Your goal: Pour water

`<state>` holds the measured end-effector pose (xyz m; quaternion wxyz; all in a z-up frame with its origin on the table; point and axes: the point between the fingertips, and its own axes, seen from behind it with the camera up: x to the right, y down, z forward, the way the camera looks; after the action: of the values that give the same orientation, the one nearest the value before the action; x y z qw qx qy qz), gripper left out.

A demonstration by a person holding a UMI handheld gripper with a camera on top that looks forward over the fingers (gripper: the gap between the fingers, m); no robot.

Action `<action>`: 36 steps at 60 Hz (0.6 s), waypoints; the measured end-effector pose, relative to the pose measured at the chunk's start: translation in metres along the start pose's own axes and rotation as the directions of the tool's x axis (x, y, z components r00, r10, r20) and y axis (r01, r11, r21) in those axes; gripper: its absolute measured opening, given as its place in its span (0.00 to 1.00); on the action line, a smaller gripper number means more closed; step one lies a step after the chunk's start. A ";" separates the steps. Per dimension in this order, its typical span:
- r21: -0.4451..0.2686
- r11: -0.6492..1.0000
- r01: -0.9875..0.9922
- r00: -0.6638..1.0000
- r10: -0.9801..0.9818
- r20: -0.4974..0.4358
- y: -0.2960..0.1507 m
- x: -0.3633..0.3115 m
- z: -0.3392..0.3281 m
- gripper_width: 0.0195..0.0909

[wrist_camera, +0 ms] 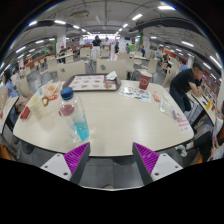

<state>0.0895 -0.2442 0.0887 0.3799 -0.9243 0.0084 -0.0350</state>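
Note:
A clear plastic water bottle (75, 117) with a blue cap and bluish lower half stands upright on the pale round table (120, 125), ahead of my left finger and a little beyond it. A red cup (145, 79) stands farther back on the table, right of centre. My gripper (112, 160) hangs over the near table edge, open, its purple pads (76, 155) wide apart with nothing between them.
A tray (93, 83) lies at the back of the table. Boxes and packets (45, 97) sit at the left, small items (136, 92) near the red cup. A person in dark clothes (185, 82) leans in at the right. Other tables fill the hall behind.

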 end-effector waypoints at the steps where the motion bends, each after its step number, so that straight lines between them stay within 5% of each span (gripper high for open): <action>1: 0.006 1.000 -0.006 1.000 0.006 0.007 0.001 -0.005 0.003 0.93; 13: 0.093 0.995 -0.036 0.996 0.027 0.089 -0.019 -0.081 0.027 0.93; 25: 0.201 0.978 -0.058 0.997 0.045 0.068 -0.054 -0.111 0.062 0.92; 31: 0.236 0.968 -0.083 0.996 0.070 0.062 -0.066 -0.111 0.087 0.86; 36: 0.262 0.959 -0.104 0.994 0.097 0.041 -0.071 -0.112 0.101 0.68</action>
<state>-0.0156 -0.1180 0.0606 0.5009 -0.8643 0.0455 -0.0036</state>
